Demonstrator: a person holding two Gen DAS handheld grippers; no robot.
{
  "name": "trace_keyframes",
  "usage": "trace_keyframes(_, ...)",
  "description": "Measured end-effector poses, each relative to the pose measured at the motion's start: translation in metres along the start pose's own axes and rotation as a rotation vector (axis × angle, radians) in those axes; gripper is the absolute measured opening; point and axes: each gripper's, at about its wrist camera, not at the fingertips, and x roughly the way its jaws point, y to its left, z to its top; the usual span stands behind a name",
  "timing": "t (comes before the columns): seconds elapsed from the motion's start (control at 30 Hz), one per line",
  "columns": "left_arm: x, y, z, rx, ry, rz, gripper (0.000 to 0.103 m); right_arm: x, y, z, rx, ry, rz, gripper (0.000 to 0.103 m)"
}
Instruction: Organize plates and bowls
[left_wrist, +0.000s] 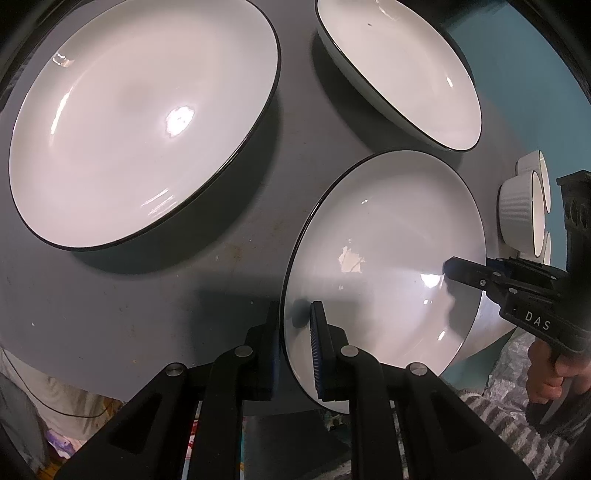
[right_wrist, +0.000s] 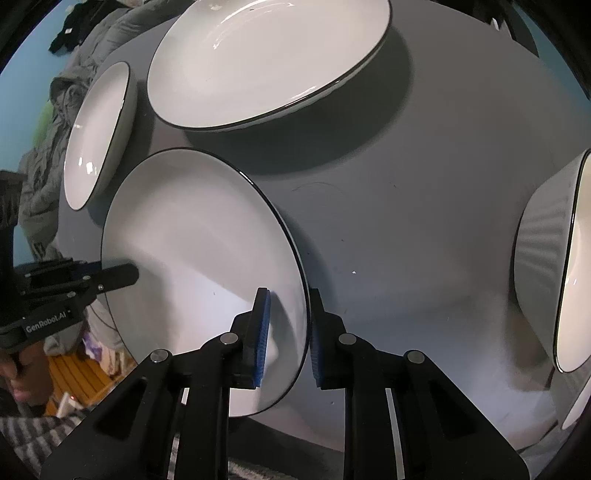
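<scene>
A white bowl-like plate with a black rim (left_wrist: 388, 236) is held at the near edge of the grey table (left_wrist: 147, 295). My left gripper (left_wrist: 295, 332) is shut on its left rim. My right gripper (right_wrist: 288, 332) is shut on its opposite rim, and the plate also shows in the right wrist view (right_wrist: 192, 251). The right gripper also shows in the left wrist view (left_wrist: 465, 273), and the left gripper in the right wrist view (right_wrist: 110, 277). A large white plate (left_wrist: 140, 122) lies at the left and a second deep plate (left_wrist: 402, 70) behind.
Several small ribbed white bowls (left_wrist: 521, 210) stand at the table's right side, one also in the right wrist view (right_wrist: 554, 266). The large plate (right_wrist: 266, 62) and the deep plate (right_wrist: 96, 133) also show there. Clothes and bedding lie beyond the table's edges.
</scene>
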Motion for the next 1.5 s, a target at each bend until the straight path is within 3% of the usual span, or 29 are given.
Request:
trace_keyframes(0.23,-0.001,-0.005,-0.001,-0.024,0.001,0.01,0.014,0.0,-0.002,-0.001,0.016,0.001,-0.002,0.019)
trace_keyframes(0.87,-0.004,-0.013,-0.003,0.026,0.0,0.044,0.014,-0.007,-0.008,-0.001,0.081,-0.01,0.017,0.018)
trace_keyframes(1.5,-0.044,-0.031,0.019,0.083,-0.058,0.063,0.014,-0.046,-0.016,0.008,0.087,-0.055,0.032,0.018)
